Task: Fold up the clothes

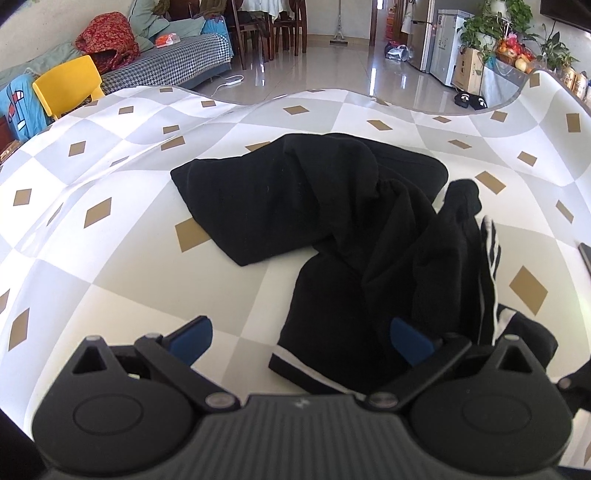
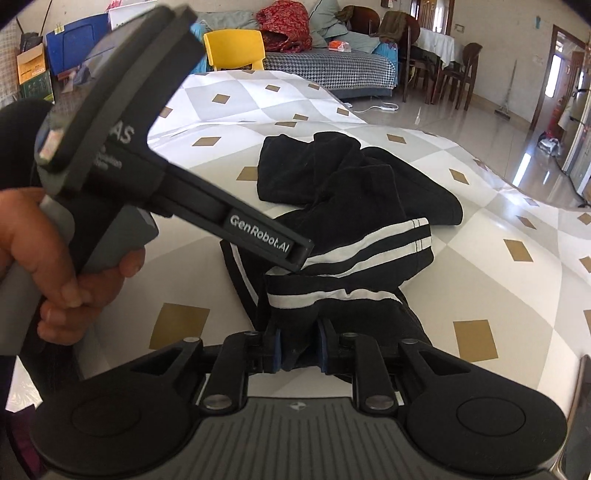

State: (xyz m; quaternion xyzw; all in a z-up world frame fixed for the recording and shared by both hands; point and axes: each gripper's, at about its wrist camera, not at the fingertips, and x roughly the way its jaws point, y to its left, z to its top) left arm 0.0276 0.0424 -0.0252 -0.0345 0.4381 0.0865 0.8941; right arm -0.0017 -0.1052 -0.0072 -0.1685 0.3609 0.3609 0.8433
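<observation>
1. black garment [image 1: 314,206] lies crumpled mid-surface [image 1: 110,258], long axis running from the near edge toward the far edge.
2. right gripper [image 2: 298,349] nearer: jaws narrow, striped hem [image 2: 332,297] bunched between them, grip looks loose.
3. left gripper [image 1: 301,338] jaws wide apart, empty, hem just ahead.

A table covered by a glossy cloth of white and grey checks with tan diamonds [image 1: 110,210] fills the ground ahead of the fingers. Beyond its far edge lies a pale, polished tile floor [image 1: 332,70] that mirrors bright daylight. Far ahead and to the left of the fingers stands a yellow plastic chair [image 1: 68,86], and behind it a sofa draped in black-and-white houndstooth fabric [image 1: 173,64] carries a crumpled red patterned cloth [image 1: 107,38]. Dark wooden dining chairs [image 1: 273,26] stand further back. To the far right are a silver refrigerator [image 1: 424,33], leafy green potted plants [image 1: 491,22] and a pair of black slippers [image 1: 471,99].
</observation>
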